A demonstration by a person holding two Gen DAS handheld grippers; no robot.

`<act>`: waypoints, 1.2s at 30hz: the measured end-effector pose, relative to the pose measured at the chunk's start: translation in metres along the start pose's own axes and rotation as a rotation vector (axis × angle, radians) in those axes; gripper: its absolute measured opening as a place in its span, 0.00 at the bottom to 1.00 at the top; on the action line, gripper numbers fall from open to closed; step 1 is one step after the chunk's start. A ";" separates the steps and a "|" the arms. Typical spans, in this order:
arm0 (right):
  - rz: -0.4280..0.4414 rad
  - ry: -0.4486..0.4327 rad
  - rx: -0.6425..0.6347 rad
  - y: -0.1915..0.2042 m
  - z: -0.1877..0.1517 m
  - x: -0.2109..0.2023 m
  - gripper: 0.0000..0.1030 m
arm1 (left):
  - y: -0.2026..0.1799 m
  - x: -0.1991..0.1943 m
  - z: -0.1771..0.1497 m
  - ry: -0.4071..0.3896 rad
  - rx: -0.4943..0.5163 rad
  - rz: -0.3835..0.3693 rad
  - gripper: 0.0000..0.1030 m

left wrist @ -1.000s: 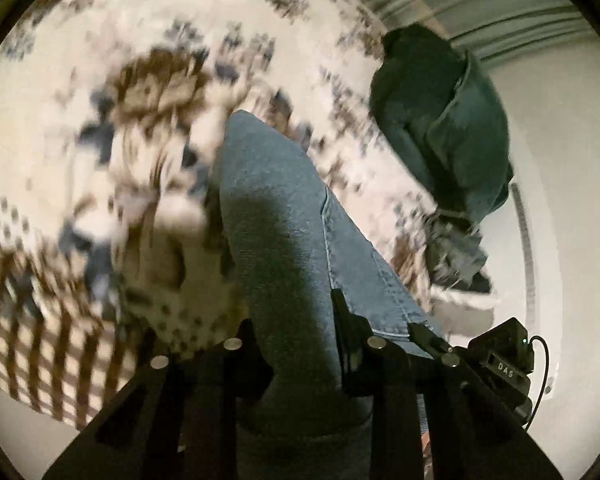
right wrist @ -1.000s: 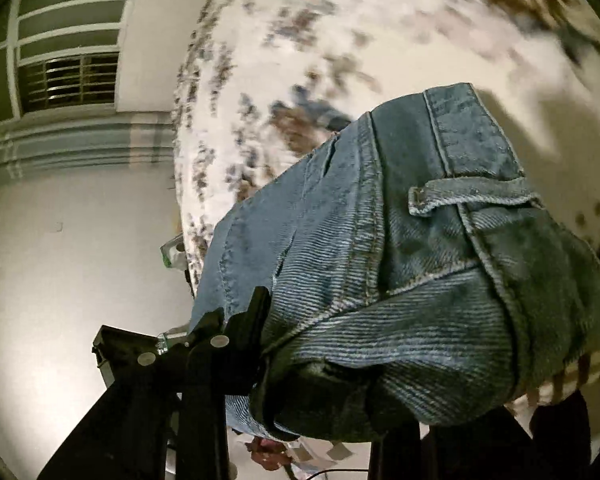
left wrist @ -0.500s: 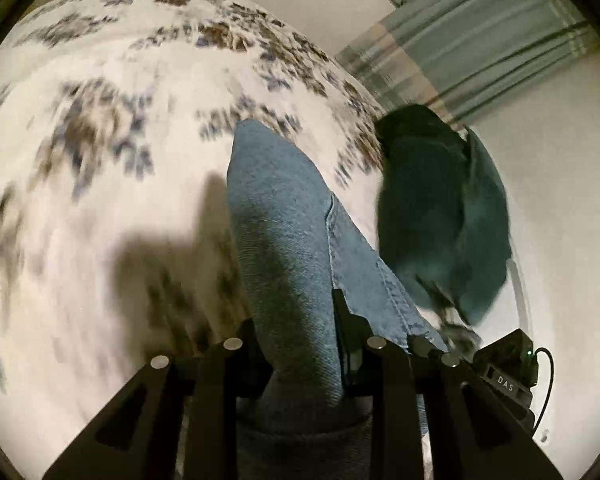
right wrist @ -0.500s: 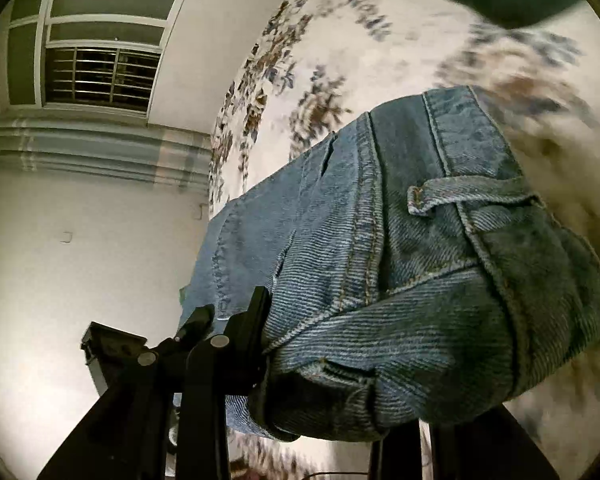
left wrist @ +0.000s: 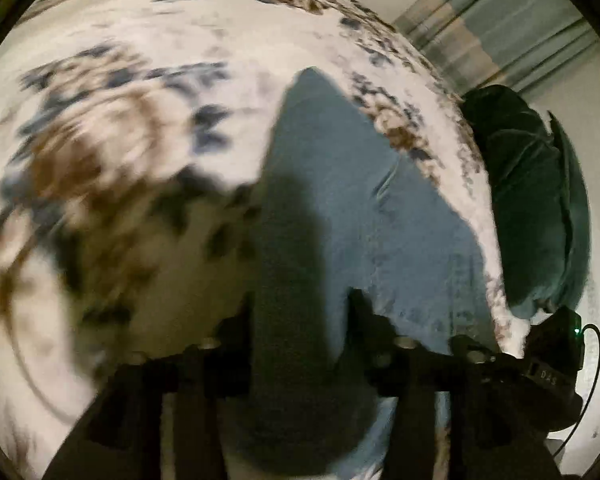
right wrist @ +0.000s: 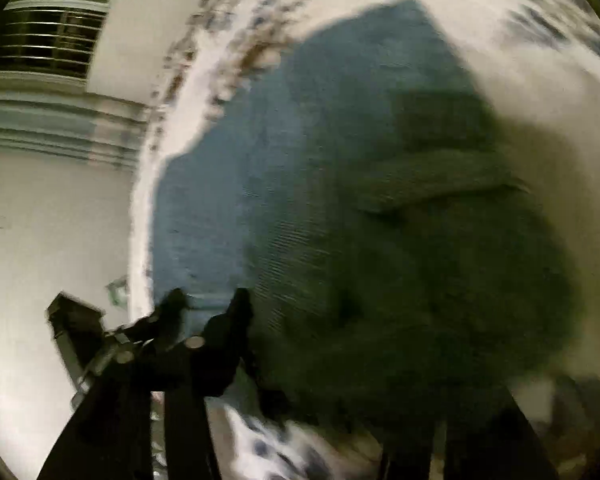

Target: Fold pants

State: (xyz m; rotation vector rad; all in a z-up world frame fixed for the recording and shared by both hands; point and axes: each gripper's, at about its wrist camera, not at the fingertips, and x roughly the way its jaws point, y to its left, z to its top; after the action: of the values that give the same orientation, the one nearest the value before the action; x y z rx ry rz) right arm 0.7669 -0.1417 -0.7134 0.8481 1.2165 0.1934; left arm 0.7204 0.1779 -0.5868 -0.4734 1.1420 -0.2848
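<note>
Blue jeans [left wrist: 340, 200] stretch away from my left gripper [left wrist: 296, 320] over a floral bedspread [left wrist: 140, 120]. The left gripper is shut on a bunched fold of the jeans. In the right wrist view the jeans [right wrist: 340, 140] fill the middle, their near waistband part dark and in shadow. My right gripper [right wrist: 340, 340] is shut on that bunched denim; its right finger is hidden behind the cloth. Both views are motion-blurred.
A dark green garment [left wrist: 532, 200] lies at the bed's right edge beside the wall. Striped curtains [left wrist: 500, 32] hang behind. A window with bars [right wrist: 44, 40] and a white wall [right wrist: 52, 220] are on the left. The other gripper [left wrist: 540, 364] shows at lower right.
Both grippers have swung with the jeans still held; the denim now lies flatter and wider over the bedspread, and the views have become blurred and darker near the fingers.
</note>
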 end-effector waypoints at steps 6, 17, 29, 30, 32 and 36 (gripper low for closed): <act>-0.150 -0.039 -0.041 0.016 -0.002 -0.026 0.64 | -0.021 -0.025 -0.024 -0.014 0.057 0.138 0.51; -0.609 -0.300 -0.321 0.101 -0.056 -0.166 1.00 | -0.119 -0.116 -0.038 -0.106 0.259 0.454 0.89; -0.588 -0.462 -0.443 0.187 -0.159 -0.370 1.00 | -0.233 -0.278 -0.086 -0.297 0.302 0.461 0.89; -0.585 -0.478 -0.453 0.195 -0.170 -0.391 1.00 | -0.243 -0.291 -0.093 -0.311 0.306 0.459 0.89; -0.575 -0.503 -0.472 0.207 -0.188 -0.425 1.00 | -0.263 -0.322 -0.107 -0.342 0.317 0.460 0.89; -0.555 -0.541 -0.520 0.230 -0.233 -0.495 1.00 | -0.295 -0.374 -0.137 -0.388 0.331 0.451 0.89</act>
State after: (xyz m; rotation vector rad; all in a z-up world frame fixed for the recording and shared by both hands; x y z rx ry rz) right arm 0.4465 -0.1496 -0.2139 0.0727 0.7891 -0.1632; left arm 0.4526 0.0615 -0.1862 0.0304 0.7726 0.0167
